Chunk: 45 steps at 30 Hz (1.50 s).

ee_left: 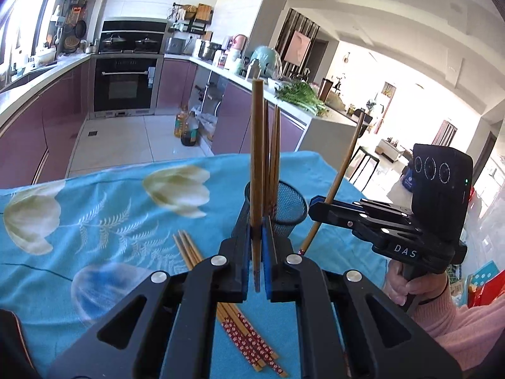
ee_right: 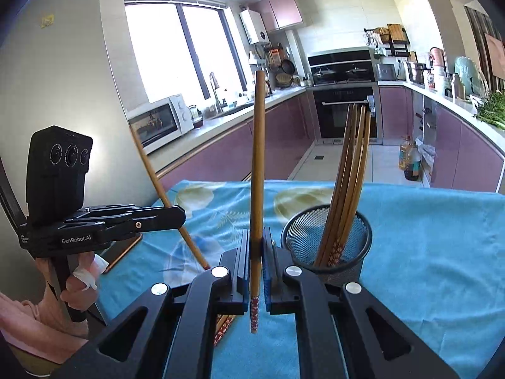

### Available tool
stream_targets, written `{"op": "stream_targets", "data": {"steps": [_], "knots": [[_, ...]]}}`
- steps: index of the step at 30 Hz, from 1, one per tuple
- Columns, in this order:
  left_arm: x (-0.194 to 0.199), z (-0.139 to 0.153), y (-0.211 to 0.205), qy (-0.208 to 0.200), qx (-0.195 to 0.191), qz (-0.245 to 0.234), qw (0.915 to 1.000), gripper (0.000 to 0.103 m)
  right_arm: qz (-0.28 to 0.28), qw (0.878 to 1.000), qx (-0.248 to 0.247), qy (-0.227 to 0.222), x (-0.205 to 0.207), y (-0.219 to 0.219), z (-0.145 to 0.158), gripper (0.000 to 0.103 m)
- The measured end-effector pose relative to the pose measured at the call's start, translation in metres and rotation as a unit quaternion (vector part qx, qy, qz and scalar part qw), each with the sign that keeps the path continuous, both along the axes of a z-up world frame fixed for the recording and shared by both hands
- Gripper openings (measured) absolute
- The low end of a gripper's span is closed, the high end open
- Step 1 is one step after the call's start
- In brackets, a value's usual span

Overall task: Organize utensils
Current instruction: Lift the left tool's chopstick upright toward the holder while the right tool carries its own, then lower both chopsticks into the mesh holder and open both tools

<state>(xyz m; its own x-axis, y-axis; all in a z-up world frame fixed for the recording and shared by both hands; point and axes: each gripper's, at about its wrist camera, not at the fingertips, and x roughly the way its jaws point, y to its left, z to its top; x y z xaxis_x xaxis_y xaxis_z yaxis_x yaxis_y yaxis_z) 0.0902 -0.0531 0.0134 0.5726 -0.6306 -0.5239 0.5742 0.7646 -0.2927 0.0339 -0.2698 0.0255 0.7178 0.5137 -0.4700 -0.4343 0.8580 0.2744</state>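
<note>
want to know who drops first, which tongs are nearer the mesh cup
Right. The right tongs sit close beside the mesh cup, just left of it; the left tongs are farther left, beyond them.

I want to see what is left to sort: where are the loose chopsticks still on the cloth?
The loose chopsticks lie bunched on the blue cloth, left of the mesh holder, partly under the left gripper.

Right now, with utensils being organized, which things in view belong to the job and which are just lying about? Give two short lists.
Belong to the job:
- left gripper, shut on a chopstick
- right gripper, shut on a second chopstick
- mesh holder with chopsticks inside
- loose chopsticks on the blue cloth

Lying about:
- microwave
- oil bottles
- greens
</note>
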Motion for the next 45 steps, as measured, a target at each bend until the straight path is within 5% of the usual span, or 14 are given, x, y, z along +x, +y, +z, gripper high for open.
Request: {"op": "stream_targets", "data": {"steps": [23, 31, 45], "knots": [[0.027, 0.063, -0.041, -0.074, -0.027, -0.015, 0.9968, 0.007, -0.024, 0.997, -0.003, -0.068, 0.021, -0.028, 0.049, 0.006], [0.040, 0.055, -0.056, -0.070, 0.000, -0.011, 0.9975, 0.007, -0.040, 0.997, -0.009, -0.066, 0.037, -0.029, 0.042, 0.006], [0.048, 0.022, -0.073, -0.031, 0.058, -0.030, 0.9974, 0.007, -0.037, 0.999, -0.033, 0.008, 0.062, -0.025, 0.004, 0.006]]}}
